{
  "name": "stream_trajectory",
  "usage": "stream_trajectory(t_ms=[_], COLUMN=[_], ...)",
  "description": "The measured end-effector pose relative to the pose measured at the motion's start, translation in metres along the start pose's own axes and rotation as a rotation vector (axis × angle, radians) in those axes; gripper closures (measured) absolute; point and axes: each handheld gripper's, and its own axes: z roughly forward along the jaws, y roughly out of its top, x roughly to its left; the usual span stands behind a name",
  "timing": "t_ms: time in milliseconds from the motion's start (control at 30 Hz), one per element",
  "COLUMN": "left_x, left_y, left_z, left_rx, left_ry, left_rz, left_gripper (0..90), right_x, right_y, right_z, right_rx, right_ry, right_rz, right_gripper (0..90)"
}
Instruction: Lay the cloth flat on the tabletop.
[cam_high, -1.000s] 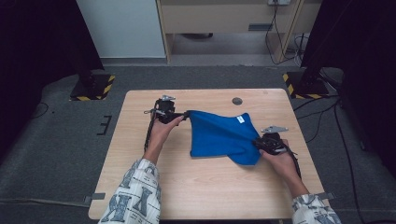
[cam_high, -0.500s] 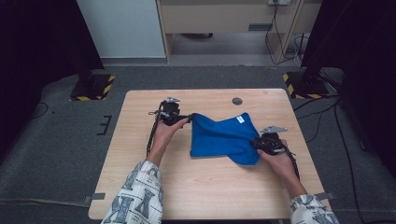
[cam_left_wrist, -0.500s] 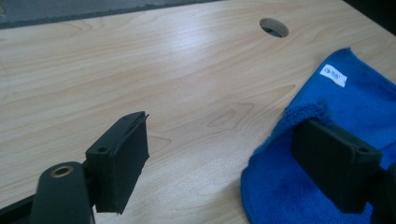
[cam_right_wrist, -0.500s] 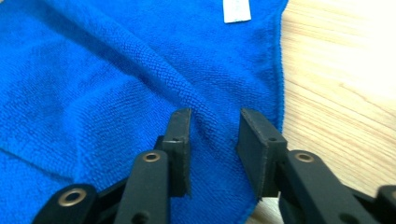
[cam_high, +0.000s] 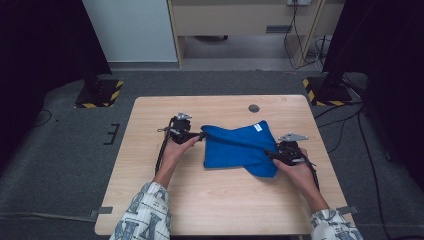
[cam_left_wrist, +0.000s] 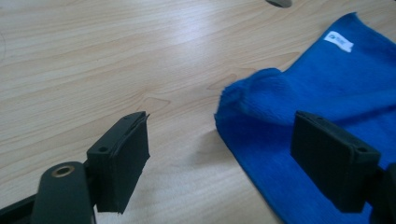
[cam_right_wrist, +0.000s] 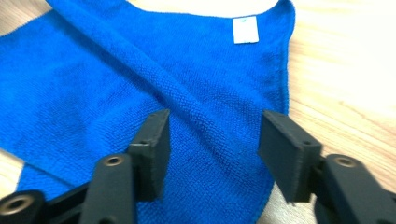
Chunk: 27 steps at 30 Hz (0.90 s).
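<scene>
High view: blue cloth (cam_high: 240, 147) rumpled mid-worktop (cam_high: 150, 200), spanning between left tool (cam_high: 200, 135) and right tool (cam_high: 270, 154).

Left gripper view: jaws open, cloth corner (cam_left_wrist: 252, 88) just ahead, right of centre.

Right gripper view: jaws open, straddling a raised fold (cam_right_wrist: 205, 116).

Bright blue cloth (cam_high: 239, 147) with small white label (cam_high: 257, 127), on pale wood-grain table (cam_high: 220, 200). Black grippers; sleeves (cam_high: 145, 217) white with dark print.
</scene>
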Motion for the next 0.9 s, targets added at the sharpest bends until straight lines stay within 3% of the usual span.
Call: stream_trajectory(t_ms=[167, 300, 700, 800, 900], left_x=[-0.011, -0.017, -0.033, -0.039, -0.045], left_y=[-0.012, -0.022, -0.048, -0.055, -0.061], left_z=[-0.017, -0.026, -0.051, -0.053, -0.057], left_rx=[-0.029, -0.035, -0.043, -0.022, -0.010], left_ry=[-0.017, -0.031, -0.061, -0.039, -0.053], left_rz=[0.019, 0.049, 0.081, 0.114, 0.133], left_gripper=[18.8, 18.3, 17.3, 14.7, 13.2], right_x=[0.006, 0.012, 0.029, 0.029, 0.031], right_y=[0.005, 0.007, -0.014, -0.020, -0.026], right_z=[-0.013, -0.021, -0.044, -0.051, -0.057], right_rx=[-0.026, -0.036, -0.072, -0.087, -0.080], right_ry=[0.016, 0.054, 0.100, 0.106, 0.110], right_rz=[-0.019, -0.027, -0.069, -0.062, -0.062], right_gripper=[34.4, 30.0, 47.9, 51.1, 53.1])
